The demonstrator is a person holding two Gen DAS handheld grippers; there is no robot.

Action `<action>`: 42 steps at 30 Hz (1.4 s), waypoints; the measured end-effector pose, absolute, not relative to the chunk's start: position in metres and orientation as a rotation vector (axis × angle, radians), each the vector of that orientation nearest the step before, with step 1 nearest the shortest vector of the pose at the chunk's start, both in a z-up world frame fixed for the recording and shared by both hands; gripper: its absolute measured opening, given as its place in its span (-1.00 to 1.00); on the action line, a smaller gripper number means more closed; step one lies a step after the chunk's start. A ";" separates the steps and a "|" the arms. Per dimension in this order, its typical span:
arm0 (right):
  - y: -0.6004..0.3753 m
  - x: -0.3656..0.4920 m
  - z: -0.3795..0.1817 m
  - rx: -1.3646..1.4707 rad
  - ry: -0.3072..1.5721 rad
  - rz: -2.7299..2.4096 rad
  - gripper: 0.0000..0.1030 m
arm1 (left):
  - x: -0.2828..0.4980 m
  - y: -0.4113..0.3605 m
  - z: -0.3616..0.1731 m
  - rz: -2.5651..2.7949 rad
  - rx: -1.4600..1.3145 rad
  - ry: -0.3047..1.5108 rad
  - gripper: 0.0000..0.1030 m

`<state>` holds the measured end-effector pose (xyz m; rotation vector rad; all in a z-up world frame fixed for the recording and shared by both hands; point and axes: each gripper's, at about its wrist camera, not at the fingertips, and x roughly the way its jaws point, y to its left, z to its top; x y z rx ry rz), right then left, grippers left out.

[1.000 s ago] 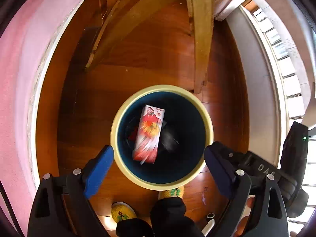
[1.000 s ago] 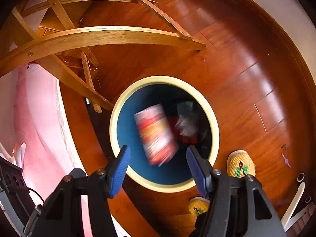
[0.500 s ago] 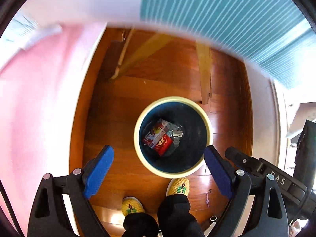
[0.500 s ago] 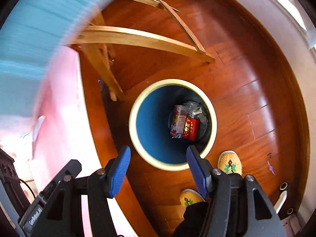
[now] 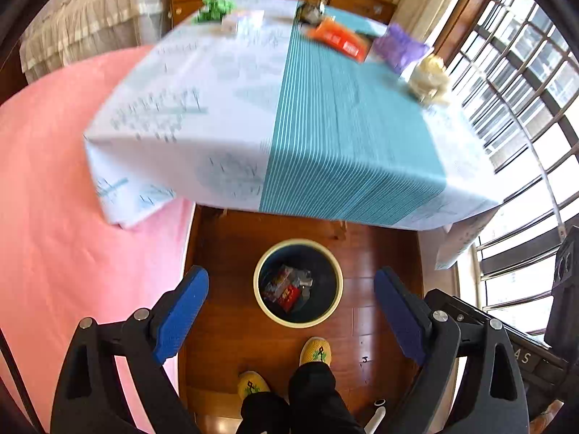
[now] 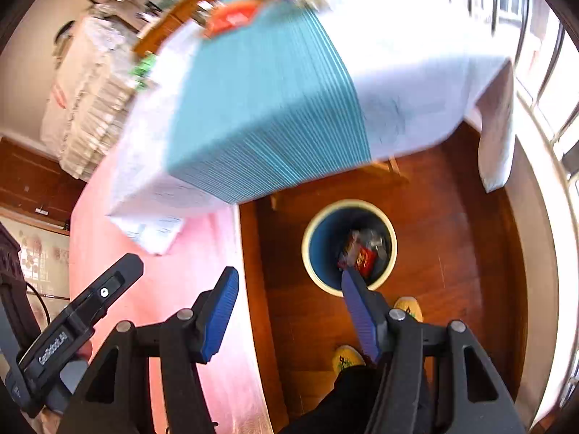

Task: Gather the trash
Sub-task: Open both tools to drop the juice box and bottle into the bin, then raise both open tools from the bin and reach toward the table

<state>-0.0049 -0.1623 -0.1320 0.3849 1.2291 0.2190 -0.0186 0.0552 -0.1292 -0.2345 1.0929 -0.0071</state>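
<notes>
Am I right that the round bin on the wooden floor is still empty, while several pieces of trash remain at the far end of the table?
Not quite: the bin is not empty. The left wrist view shows wrappers lying at its bottom, one of them red. The rest holds: the bin stands on the wooden floor, and an orange packet, a purple wrapper and other scraps remain at the table's far end.

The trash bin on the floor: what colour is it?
Dark blue inside with a cream rim, clearest in the left wrist view.

Cream-rimmed blue trash bin (image 5: pixel 261 296) upright on wood floor, wrappers (image 5: pixel 286 285) piled inside. Orange packet (image 5: pixel 338 38), purple bag (image 5: pixel 398 47), crumpled paper (image 5: pixel 430 76) on table.
</notes>
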 end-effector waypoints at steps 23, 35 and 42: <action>-0.143 0.013 0.040 0.200 0.874 0.260 0.16 | -0.004 0.049 0.043 -0.094 -0.101 0.814 0.78; -0.176 0.165 0.040 0.073 0.885 0.293 0.15 | 0.124 0.049 0.020 0.026 -0.149 0.890 0.67; -0.201 0.289 0.016 0.012 1.004 0.336 0.15 | 0.230 0.032 -0.012 0.062 -0.265 1.000 0.66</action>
